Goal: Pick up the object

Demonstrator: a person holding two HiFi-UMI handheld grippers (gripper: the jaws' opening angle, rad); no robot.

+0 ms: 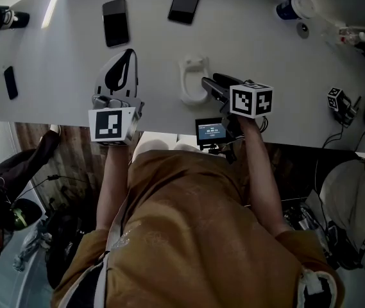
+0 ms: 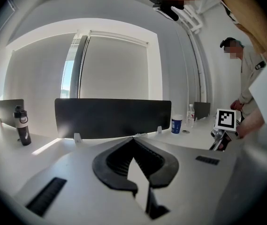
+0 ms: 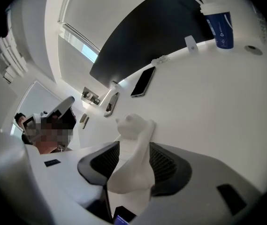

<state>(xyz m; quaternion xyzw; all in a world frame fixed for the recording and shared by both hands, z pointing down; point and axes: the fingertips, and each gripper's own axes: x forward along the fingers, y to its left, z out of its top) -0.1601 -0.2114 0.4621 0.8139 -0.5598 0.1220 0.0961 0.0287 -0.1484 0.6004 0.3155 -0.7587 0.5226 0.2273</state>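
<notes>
Fingers (image 3: 171, 165) of our right gripper (image 1: 206, 85) stand spread either side of the white object (image 3: 132, 168), upright on the counter (image 1: 60, 50) at centre frame, long axis running between them; our left gripper (image 2: 134, 139), fingers pressed together, empty, sits farther off.

The white curved plastic object (image 1: 193, 79) shows pale against the equally white tabletop (image 1: 54, 63). The grey left gripper (image 2: 133, 142) and grey right gripper (image 3: 134, 146) have black ribbed pads (image 3: 164, 161); their cubes (image 1: 251, 99) carry black-and-white square markers. The paper cup (image 3: 220, 26) is blue with white.
</notes>
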